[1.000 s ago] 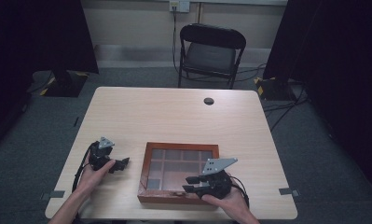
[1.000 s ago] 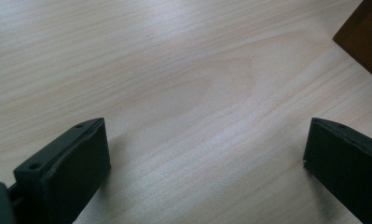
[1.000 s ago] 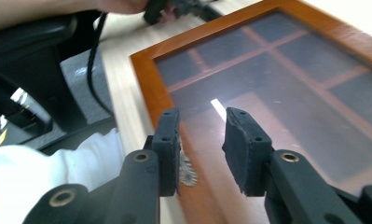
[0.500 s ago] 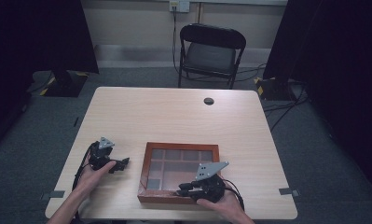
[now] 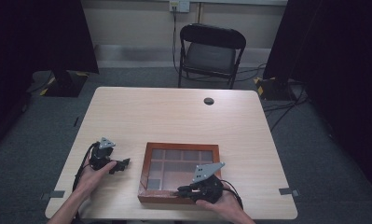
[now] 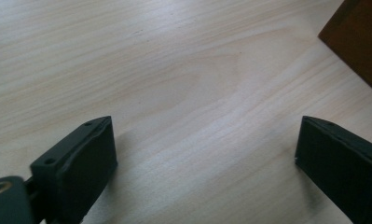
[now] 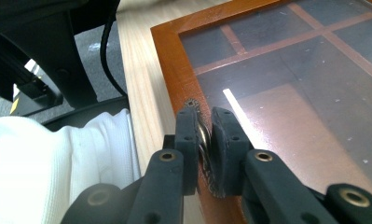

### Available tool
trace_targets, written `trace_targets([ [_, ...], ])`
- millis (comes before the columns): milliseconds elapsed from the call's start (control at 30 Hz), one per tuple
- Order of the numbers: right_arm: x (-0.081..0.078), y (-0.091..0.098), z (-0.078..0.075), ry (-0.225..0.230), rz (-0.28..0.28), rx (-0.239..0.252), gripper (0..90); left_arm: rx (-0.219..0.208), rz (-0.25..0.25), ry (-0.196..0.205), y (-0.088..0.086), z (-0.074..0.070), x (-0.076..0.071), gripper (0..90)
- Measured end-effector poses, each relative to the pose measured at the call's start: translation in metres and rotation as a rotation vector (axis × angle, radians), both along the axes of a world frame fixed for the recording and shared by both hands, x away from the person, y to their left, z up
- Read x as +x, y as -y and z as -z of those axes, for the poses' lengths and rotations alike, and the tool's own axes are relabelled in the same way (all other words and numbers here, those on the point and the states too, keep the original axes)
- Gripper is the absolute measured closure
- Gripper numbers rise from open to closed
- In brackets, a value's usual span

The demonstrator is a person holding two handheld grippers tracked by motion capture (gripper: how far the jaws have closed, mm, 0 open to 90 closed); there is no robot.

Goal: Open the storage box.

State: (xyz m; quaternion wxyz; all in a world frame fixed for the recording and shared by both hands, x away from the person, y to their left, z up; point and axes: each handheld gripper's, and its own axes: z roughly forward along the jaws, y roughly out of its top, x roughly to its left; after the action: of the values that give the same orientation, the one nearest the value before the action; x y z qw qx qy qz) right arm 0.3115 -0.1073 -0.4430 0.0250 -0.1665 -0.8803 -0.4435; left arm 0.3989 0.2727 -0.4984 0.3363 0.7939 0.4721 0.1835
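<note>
Pale wooden table (image 5: 174, 116) bearing glass-lidded wooden box (image 5: 148, 161).

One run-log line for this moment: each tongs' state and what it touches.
left tongs: open, closing, over bare table | right tongs: just closed on metal latch at box front edge | lid down

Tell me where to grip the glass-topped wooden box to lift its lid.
Grip the small metal clasp on the near frame edge of the wooden box, coming from the person's side. It sticks out as a thin tab; the right gripper is already shut on it.
</note>
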Motion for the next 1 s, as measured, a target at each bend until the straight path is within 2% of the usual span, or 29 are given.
trace_targets([
  [33, 0.000, 0.000, 0.000, 0.000, 0.000, 0.000, 81.8, -0.002, 0.009, 0.002, 0.000, -0.001, 0.000, 10.5],
  [67, 0.001, 0.001, 0.000, -0.001, -0.004, -0.001, 81.7, -0.013, 0.016, 0.002, 0.000, -0.002, -0.001, 17.0],
  [233, 0.001, 0.003, -0.001, 0.002, -0.009, -0.008, 81.7, -0.015, 0.031, -0.007, 0.000, -0.003, -0.002, 15.9],
  [267, 0.002, 0.003, -0.002, 0.001, -0.014, -0.010, 81.8, -0.027, 0.045, -0.013, -0.001, -0.004, -0.002, 15.9],
  [300, 0.002, 0.003, -0.002, 0.001, -0.015, -0.010, 81.8, -0.040, 0.051, -0.009, -0.001, -0.005, -0.003, 15.9],
  [400, 0.002, 0.004, -0.004, -0.004, -0.013, -0.004, 81.9, -0.031, 0.068, 0.002, 0.000, -0.007, -0.005, 15.9],
  [500, 0.003, 0.005, -0.007, 0.010, -0.021, 0.000, 82.0, -0.047, 0.084, 0.006, 0.002, -0.009, -0.006, 16.0],
  [533, 0.003, 0.006, -0.008, 0.004, -0.020, 0.004, 82.0, -0.040, 0.090, 0.004, 0.003, -0.010, -0.007, 16.0],
  [633, 0.004, 0.007, -0.011, 0.003, -0.019, 0.014, 82.1, -0.056, 0.108, 0.008, 0.005, -0.013, -0.010, 16.0],
  [700, 0.004, 0.008, -0.014, 0.003, -0.019, 0.020, 82.1, -0.094, 0.126, 0.015, 0.007, -0.016, -0.013, 16.0],
  [767, 0.004, 0.008, -0.015, 0.002, -0.018, 0.020, 82.1, -0.101, 0.130, 0.014, 0.008, -0.017, -0.014, 15.9],
  [1000, 0.007, 0.008, -0.028, 0.011, -0.022, 0.022, 82.4, -0.140, 0.201, 0.026, 0.018, -0.024, -0.023, 15.9],
])
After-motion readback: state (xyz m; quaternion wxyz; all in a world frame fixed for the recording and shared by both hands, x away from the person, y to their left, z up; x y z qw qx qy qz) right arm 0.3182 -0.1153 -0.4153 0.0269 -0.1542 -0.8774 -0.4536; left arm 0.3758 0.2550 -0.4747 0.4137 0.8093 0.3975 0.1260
